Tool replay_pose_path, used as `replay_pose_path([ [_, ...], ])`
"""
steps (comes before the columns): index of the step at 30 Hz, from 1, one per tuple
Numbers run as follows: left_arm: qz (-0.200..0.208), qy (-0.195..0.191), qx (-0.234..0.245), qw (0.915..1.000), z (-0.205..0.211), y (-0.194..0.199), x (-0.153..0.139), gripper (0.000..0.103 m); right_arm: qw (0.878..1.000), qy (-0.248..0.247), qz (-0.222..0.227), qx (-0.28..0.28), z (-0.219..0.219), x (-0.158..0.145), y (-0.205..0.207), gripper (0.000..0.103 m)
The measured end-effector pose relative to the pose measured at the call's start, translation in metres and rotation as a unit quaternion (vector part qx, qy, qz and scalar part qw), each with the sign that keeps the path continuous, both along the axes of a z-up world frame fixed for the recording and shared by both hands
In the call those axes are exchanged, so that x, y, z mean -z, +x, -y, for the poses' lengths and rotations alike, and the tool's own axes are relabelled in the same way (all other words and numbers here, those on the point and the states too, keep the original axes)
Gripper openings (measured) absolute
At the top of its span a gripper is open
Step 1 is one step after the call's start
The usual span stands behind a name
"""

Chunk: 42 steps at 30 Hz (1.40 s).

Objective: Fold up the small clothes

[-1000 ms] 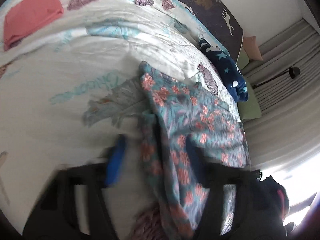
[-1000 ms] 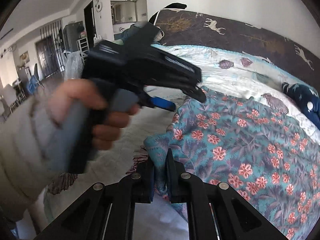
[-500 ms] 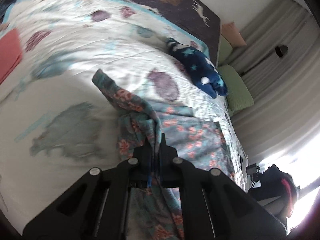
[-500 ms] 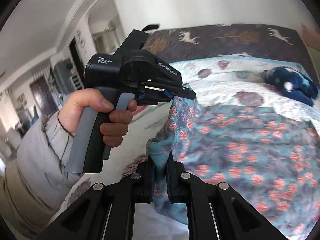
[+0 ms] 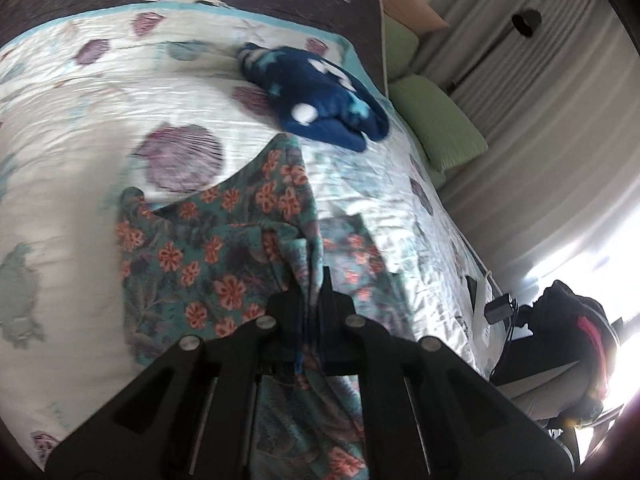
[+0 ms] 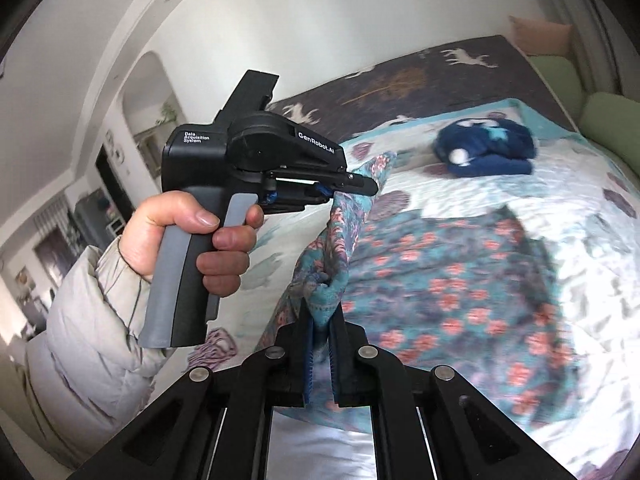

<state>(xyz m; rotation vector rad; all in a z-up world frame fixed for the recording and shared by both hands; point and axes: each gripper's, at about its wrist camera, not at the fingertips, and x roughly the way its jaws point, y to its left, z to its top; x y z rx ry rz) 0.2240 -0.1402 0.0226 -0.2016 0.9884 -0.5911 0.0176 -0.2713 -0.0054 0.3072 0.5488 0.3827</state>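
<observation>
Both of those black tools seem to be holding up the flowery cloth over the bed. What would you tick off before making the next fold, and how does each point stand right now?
1. Left tool shut on the floral cloth: ok, an edge is pinched between its pads.
2. Right tool shut on the cloth: ok, fabric bunches between its pads.
3. Lifted edge taut between the two tools: not ok, it sags and twists.
4. Rest of the cloth flat on the bed: cannot tell, that part is blurred.
5. Blue plush apart from the cloth: ok in the right view; in the left view a cloth tip reaches near it.
6. Which corners are held: cannot tell.
</observation>
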Motion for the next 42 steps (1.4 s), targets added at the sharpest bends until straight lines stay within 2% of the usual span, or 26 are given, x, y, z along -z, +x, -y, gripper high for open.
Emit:
replay_pose_path([
  [5, -0.007, 0.011, 0.026, 0.9996, 0.045, -0.002, 0.006, 0.006, 0.999, 0.017, -0.004, 0.035, 0.037, 0.004, -0.007, 0.005],
  [12, -0.027, 0.042, 0.046, 0.9977, 0.097, -0.001, 0.031, 0.006, 0.996, 0.028, -0.026, 0.084, 0.078, 0.020, -0.017, 0.005],
  [17, -0.033, 0.048, 0.050, 0.9970, 0.119, -0.001, 0.040, 0.006, 0.992, 0.050, -0.044, 0.107, 0.100, 0.029, -0.022, 0.005],
  [23, -0.037, 0.062, 0.058, 0.9957, 0.141, -0.001, 0.051, 0.008, 0.990, 0.046, -0.047, 0.124, 0.110, 0.032, -0.028, 0.005],
  [25, -0.038, 0.063, 0.065, 0.9952, 0.148, -0.001, 0.056, 0.016, 0.989, 0.047, -0.062, 0.130, 0.115, 0.039, -0.028, 0.005],
  [28, -0.046, 0.042, 0.100, 0.9931, 0.156, -0.005, 0.058, 0.018, 0.985, 0.058, -0.091, 0.137, 0.123, 0.054, -0.028, 0.005],
  [29, -0.040, 0.046, 0.110, 0.9921, 0.159, -0.009, 0.056, 0.020, 0.984, 0.059, -0.098, 0.139, 0.124, 0.058, -0.028, 0.005],
  [32, -0.010, 0.068, 0.120, 0.9904, 0.164, -0.018, 0.049, 0.028, 0.982, 0.063, -0.108, 0.140, 0.126, 0.063, -0.030, 0.005],
  [35, 0.004, 0.069, 0.126, 0.9896, 0.162, -0.025, 0.040, 0.032, 0.983, 0.055, -0.106, 0.139, 0.124, 0.060, -0.031, 0.005],
  [39, 0.047, 0.087, 0.128, 0.9868, 0.147, -0.039, 0.026, 0.053, 0.983, 0.055, -0.107, 0.138, 0.125, 0.060, -0.030, 0.005],
  [42, 0.086, 0.106, 0.121, 0.9832, 0.129, -0.049, 0.018, 0.061, 0.982, 0.056, -0.111, 0.140, 0.126, 0.061, -0.032, 0.005],
])
